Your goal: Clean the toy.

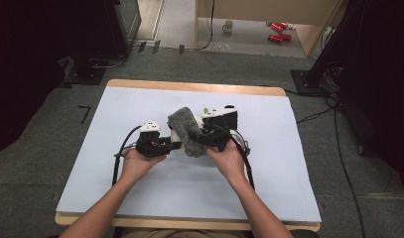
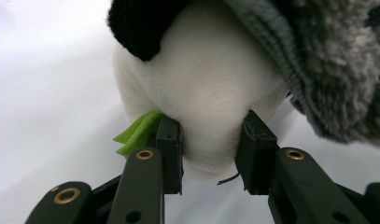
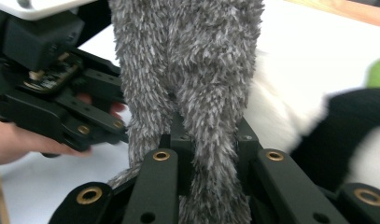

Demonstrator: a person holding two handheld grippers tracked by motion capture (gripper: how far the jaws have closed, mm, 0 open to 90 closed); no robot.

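A white plush toy (image 2: pixel 211 84) with black patches and a green felt leaf (image 2: pixel 138 133) lies mid-table on the white sheet (image 1: pixel 140 198). My left gripper (image 2: pixel 210 140) is shut on a rounded white part of it, and the pads dent the plush. A grey fuzzy knit cloth (image 3: pixel 192 70) drapes over the toy (image 1: pixel 175 135). My right gripper (image 3: pixel 208 140) is shut on a fold of that cloth (image 1: pixel 185 129). From above, the left gripper (image 1: pixel 177 145) and right gripper (image 1: pixel 202 140) face each other closely across the toy. Most of the toy is hidden under the cloth.
The white sheet covers a wooden table (image 1: pixel 189 87) with free room all around the two hands. On the floor beyond stand a mug (image 1: pixel 228 26), red cans (image 1: pixel 278 29) and black stands (image 1: pixel 333 44) with cables.
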